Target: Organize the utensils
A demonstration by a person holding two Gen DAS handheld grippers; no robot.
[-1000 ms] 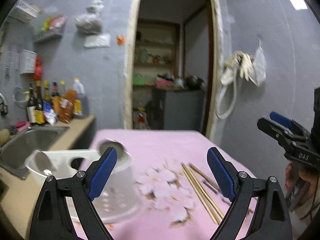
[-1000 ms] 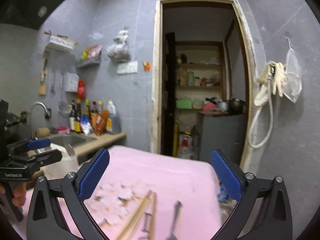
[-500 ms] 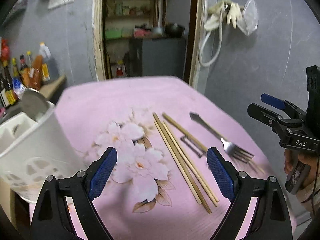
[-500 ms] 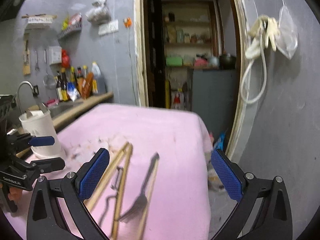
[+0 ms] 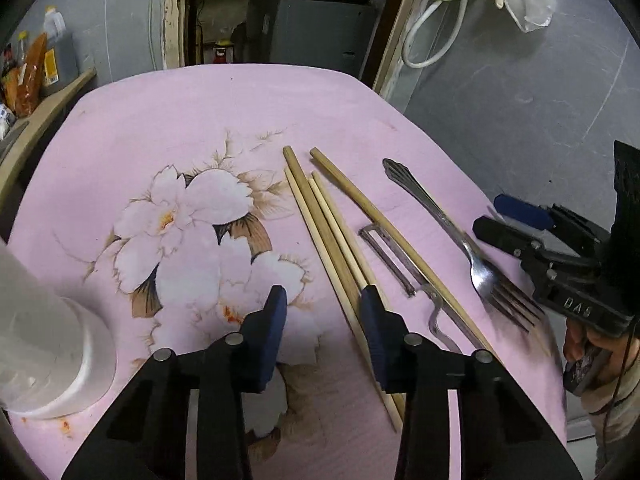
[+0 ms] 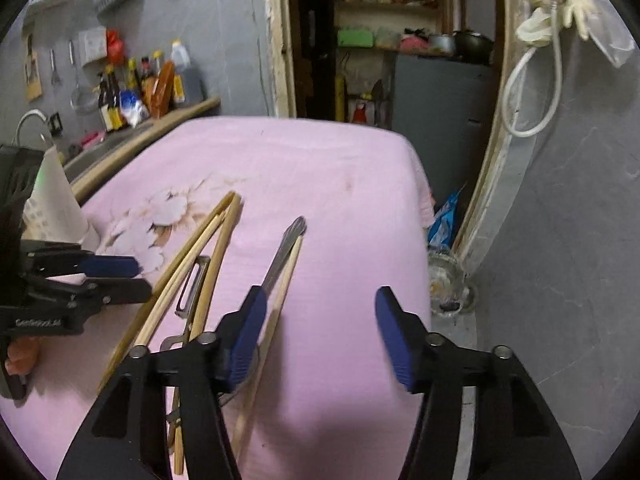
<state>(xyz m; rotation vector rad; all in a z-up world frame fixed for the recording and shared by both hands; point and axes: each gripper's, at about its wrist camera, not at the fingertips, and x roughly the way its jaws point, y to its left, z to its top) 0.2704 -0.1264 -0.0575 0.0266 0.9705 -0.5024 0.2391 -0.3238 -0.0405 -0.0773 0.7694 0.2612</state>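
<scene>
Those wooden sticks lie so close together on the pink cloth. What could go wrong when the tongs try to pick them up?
1. The wooden chopsticks lie bunched, so the left tongs, whose jaws have just been closing on nothing, may lift only one or scatter them.
2. The metal peeler touches one chopstick and could be dragged.
3. The silver fork lies near the cloth's edge.

both cameras sit just behind their own fingers, tilted down and close over a pink cloth (image 5: 200, 104) on the counter, facing a doorway (image 6: 392, 40) in the grey wall. the left view looks from the left side, the right view from the right edge. both share the chopsticks (image 5: 320, 216) (image 6: 192, 248), the fork (image 5: 476, 256) and each other's gripper.
</scene>
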